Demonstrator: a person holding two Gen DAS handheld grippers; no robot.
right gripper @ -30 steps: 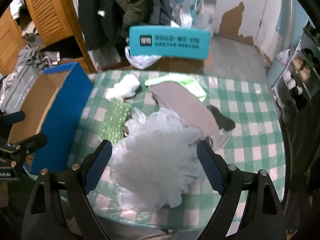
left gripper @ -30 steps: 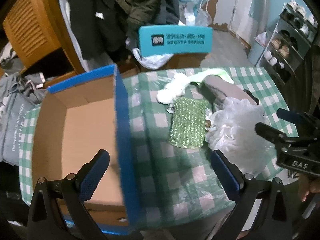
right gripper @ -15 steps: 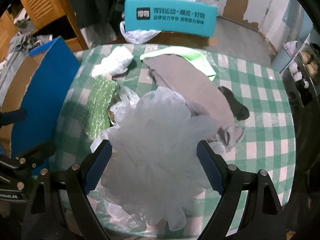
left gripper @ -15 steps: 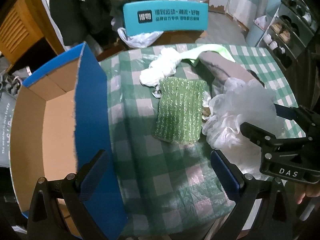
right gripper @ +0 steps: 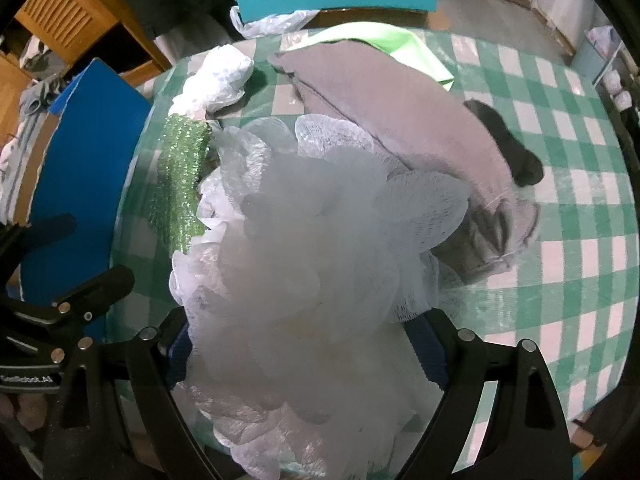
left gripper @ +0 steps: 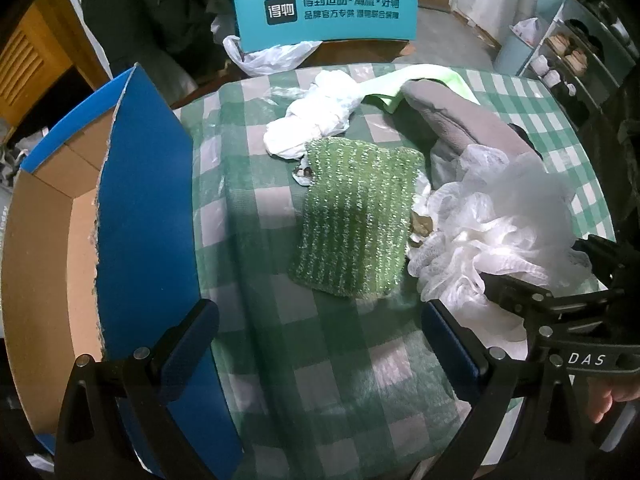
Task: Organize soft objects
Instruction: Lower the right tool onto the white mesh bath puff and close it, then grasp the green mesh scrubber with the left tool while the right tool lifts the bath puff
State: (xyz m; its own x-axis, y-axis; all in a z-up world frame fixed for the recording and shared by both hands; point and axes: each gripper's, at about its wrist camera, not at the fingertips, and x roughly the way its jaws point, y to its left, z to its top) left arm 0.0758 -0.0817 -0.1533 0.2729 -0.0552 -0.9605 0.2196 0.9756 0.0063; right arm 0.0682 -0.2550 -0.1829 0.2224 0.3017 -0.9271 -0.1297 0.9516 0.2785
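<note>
A white mesh bath pouf (right gripper: 304,264) lies on the checked table and fills the space between the spread fingers of my right gripper (right gripper: 308,356); the jaws stand wide and I cannot see them pressing it. It also shows in the left wrist view (left gripper: 492,236). A sparkly green scrub cloth (left gripper: 356,216) lies flat ahead of my open, empty left gripper (left gripper: 320,340). A crumpled white cloth (left gripper: 316,120), a light green cloth (left gripper: 420,80), a grey sock (right gripper: 404,116) and a dark sock (right gripper: 508,152) lie behind.
An open cardboard box with blue outer walls (left gripper: 136,208) stands at the table's left edge. A teal chair back (left gripper: 324,12) with a plastic bag (left gripper: 272,56) is behind the table. Shoe shelves (left gripper: 576,48) stand at the far right.
Both grippers have moved forward and down toward the table. The pouf now sits deep between the right fingers. The left gripper has shifted right, off the box and toward the green cloth.
</note>
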